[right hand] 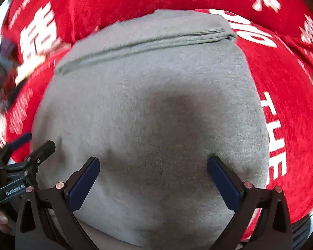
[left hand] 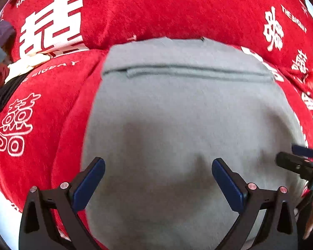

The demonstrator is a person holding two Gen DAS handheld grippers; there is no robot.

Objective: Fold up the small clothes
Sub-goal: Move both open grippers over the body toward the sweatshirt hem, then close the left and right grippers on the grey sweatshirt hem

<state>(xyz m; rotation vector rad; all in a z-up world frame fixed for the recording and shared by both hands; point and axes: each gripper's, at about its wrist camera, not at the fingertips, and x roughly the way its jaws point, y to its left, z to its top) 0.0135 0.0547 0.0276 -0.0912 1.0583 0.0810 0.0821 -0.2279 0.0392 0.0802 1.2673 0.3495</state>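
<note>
1. While both tools are pointing steeply down, the left gripper (left hand: 158, 164) and the right gripper (right hand: 153, 163) are hanging released, jaws spread wide with nothing between the pads, over a folded grey garment (left hand: 177, 114).
2. Each gripper is showing at the edge of the other's view, close alongside; "GenRobot.AI" is reading on the left one's body.
3. Beyond the fingertips, the garment's stitched hem (right hand: 148, 41) is running across, its far edge lying straight.
4. Around it, a red blanket (left hand: 156, 10) is spreading wide, printed with white characters, "HAPPY" and "THE".
5. Farther left, other clothes (left hand: 2, 35) are lying bunched.
</note>
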